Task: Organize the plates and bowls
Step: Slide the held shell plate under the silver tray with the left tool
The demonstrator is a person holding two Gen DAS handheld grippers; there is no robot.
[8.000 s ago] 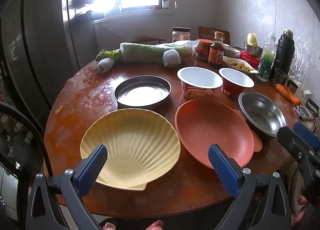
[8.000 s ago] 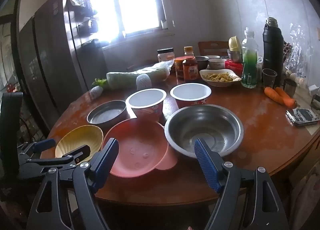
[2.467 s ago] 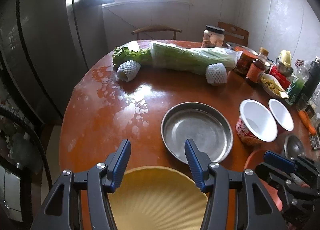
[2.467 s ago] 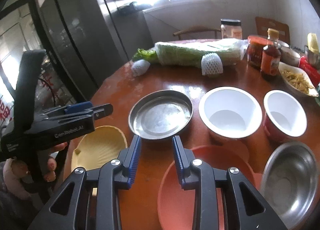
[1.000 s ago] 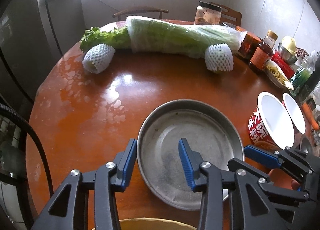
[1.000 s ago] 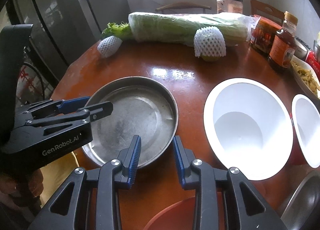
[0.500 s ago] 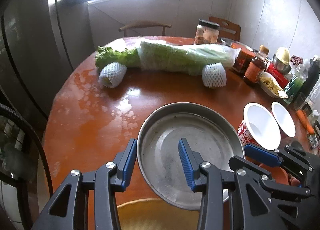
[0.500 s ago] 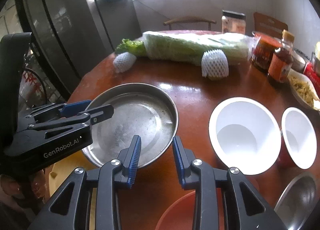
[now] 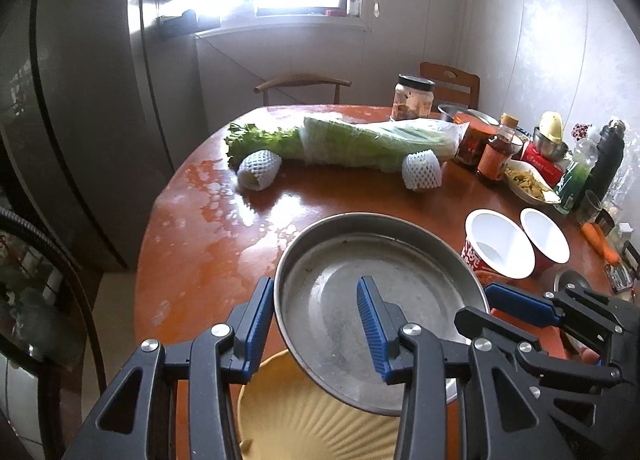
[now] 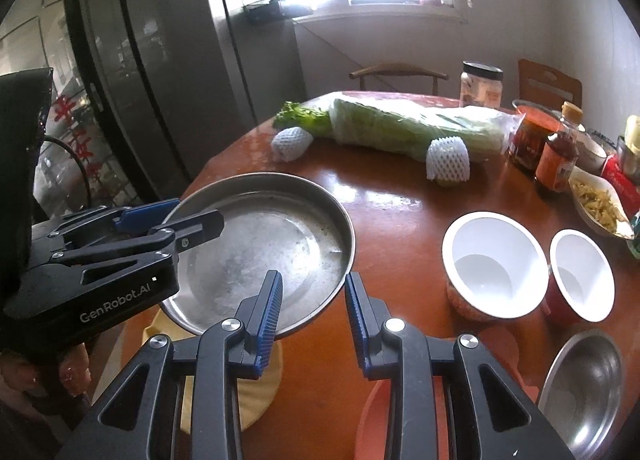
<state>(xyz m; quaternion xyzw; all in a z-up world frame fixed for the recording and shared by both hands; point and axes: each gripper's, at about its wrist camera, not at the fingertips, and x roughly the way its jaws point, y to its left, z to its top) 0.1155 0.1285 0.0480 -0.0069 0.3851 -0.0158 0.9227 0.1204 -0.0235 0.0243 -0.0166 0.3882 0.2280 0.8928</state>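
Left wrist view: the left hand-held gripper (image 9: 316, 326) is clamped on the metal plate's (image 9: 404, 260) rim, above the yellow plate (image 9: 320, 424).

Right wrist view: the right hand-held gripper (image 10: 314, 314) clamps the plate's opposite rim; the other gripper's body reads "GenRobot.AI".

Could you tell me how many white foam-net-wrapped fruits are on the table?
2: one foam-wrapped fruit lies by the leafy end of the bagged cabbage, the other foam-wrapped fruit near its opposite end; more may hide behind it.
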